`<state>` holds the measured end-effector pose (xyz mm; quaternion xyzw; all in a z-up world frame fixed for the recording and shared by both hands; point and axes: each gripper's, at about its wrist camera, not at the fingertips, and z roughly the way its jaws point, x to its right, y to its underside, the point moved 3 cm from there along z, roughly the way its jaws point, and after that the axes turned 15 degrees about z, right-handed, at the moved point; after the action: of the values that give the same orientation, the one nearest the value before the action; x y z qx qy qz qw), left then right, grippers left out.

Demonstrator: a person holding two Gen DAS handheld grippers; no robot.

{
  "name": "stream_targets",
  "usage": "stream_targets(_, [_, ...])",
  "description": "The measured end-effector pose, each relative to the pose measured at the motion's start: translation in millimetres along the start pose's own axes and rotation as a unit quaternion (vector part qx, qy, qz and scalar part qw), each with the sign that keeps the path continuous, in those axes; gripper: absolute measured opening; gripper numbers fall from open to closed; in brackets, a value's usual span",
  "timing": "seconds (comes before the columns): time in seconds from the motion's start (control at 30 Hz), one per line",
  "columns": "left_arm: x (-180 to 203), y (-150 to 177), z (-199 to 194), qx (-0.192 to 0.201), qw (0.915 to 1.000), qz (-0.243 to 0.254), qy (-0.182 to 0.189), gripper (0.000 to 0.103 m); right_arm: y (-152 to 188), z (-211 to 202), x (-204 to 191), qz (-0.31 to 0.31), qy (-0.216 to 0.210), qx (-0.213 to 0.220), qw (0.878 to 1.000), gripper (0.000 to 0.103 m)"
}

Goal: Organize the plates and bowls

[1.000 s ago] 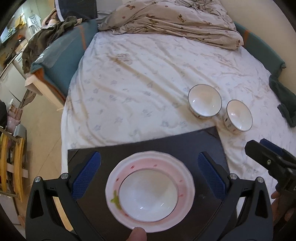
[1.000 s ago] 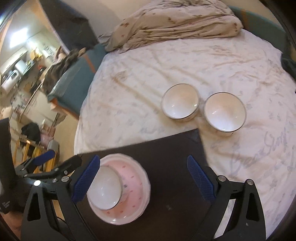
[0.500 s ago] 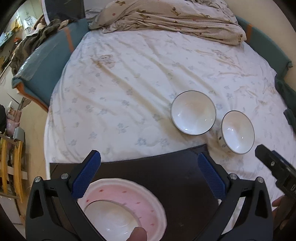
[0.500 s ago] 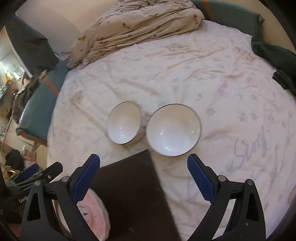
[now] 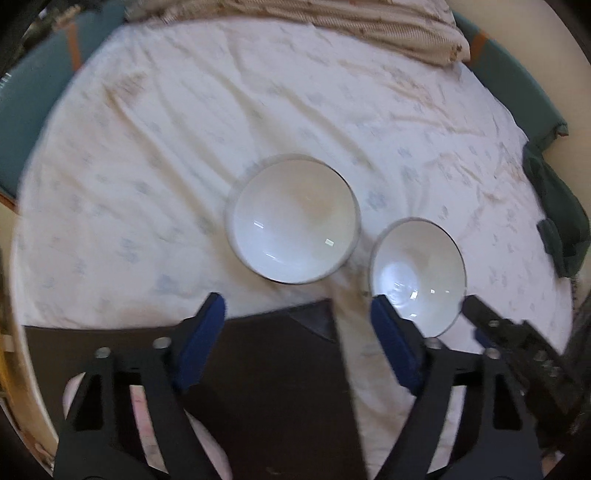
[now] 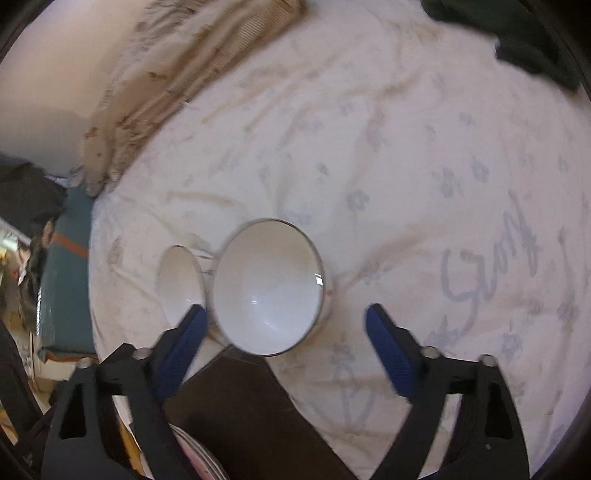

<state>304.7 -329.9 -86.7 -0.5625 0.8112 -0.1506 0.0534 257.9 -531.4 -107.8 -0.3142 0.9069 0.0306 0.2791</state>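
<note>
Two white bowls sit side by side on the flowered bed sheet. In the left wrist view the left bowl (image 5: 291, 221) lies just ahead of my left gripper (image 5: 295, 301), with the right bowl (image 5: 417, 273) by its right fingertip. My right gripper (image 6: 285, 309) hovers over the right bowl (image 6: 267, 286), and the left bowl (image 6: 181, 284) is half hidden behind its left finger. Both grippers' jaws are closing with no pad touching a bowl. A pink plate (image 5: 147, 406) rests on the black mat (image 5: 266, 369), mostly hidden beneath my left gripper.
A rumpled beige blanket (image 5: 369, 26) lies at the far end of the bed. A dark green cloth (image 5: 557, 221) sits at the right edge. The teal bed frame (image 5: 29, 92) borders the left side. The right gripper's body (image 5: 517, 350) is close beside the left one.
Both grippers have moved forward and down from over the pink plate to the two bowls. The plate has slid to the bottom edge. Both pairs of jaws have narrowed.
</note>
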Motion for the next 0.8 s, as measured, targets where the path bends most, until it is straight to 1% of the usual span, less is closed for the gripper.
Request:
stream_targets(0.03, [4, 0, 6, -0.006, 0.9999, -0.002, 0.008, 0.068, -2, 7, 5, 0.008, 0.011, -0.004, 1.000, 0.075])
stream_targets(0.07, [8, -1, 13, -0.013, 0.9997, -0.006, 0.020, 0.067, -4, 13, 9, 0.018, 0.017, -0.008, 1.000, 0.068])
stream_targets(0.1, [13, -1, 21, -0.019, 0.9992, -0.012, 0.034, 0.064, -5, 18, 14, 0.029, 0.018, -0.013, 0.999, 0.064])
stream_targets(0.17, [20, -2, 33, -0.028, 0.9985, -0.015, 0.045, 0.053, -6, 30, 18, 0.051, 0.011, -0.031, 0.998, 0.046])
stream_targets(0.2, [25, -2, 40, -0.035, 0.9979, -0.014, 0.053, 0.047, -5, 34, 18, 0.053, 0.010, -0.036, 0.998, 0.043])
stream_targets(0.27, [33, -2, 50, -0.045, 0.9968, -0.007, 0.065, 0.040, -4, 38, 14, 0.039, 0.021, -0.032, 0.998, 0.039])
stream_targets(0.3, [35, -1, 54, -0.045, 0.9966, -0.002, 0.068, 0.034, -4, 41, 10, 0.028, 0.026, -0.028, 0.999, 0.036])
stream_targets(0.33, [38, -2, 58, -0.047, 0.9965, 0.002, 0.069, 0.031, -3, 44, 6, 0.016, 0.027, -0.028, 0.999, 0.030])
stream_targets(0.37, [39, -2, 62, -0.052, 0.9965, 0.005, 0.066, 0.030, 1, 44, 5, 0.009, 0.029, -0.029, 0.999, 0.029])
stream_targets(0.4, [39, -2, 66, -0.057, 0.9961, 0.004, 0.067, 0.026, 1, 47, 4, -0.002, 0.035, -0.028, 0.999, 0.029])
stream_targets(0.43, [40, -2, 69, -0.059, 0.9959, 0.003, 0.069, 0.019, 2, 50, 3, -0.012, 0.043, -0.026, 0.999, 0.027])
stream_targets(0.53, [42, -5, 72, -0.060, 0.9956, 0.008, 0.072, 0.009, 1, 54, 8, -0.006, 0.047, -0.033, 0.998, 0.022])
stream_targets(0.6, [45, -6, 71, -0.064, 0.9959, 0.021, 0.060, 0.009, 2, 55, 10, -0.008, 0.050, -0.033, 0.998, 0.021])
stream_targets(0.7, [45, -4, 64, -0.064, 0.9964, 0.023, 0.049, 0.009, 6, 55, 3, -0.036, 0.072, -0.018, 0.997, 0.021])
stream_targets(0.73, [45, -4, 61, -0.062, 0.9966, 0.028, 0.046, 0.009, 8, 55, 2, -0.043, 0.073, -0.015, 0.996, 0.020])
stream_targets(0.8, [45, -2, 53, -0.057, 0.9970, 0.036, 0.038, 0.009, 8, 52, 4, -0.033, 0.063, -0.020, 0.997, 0.020])
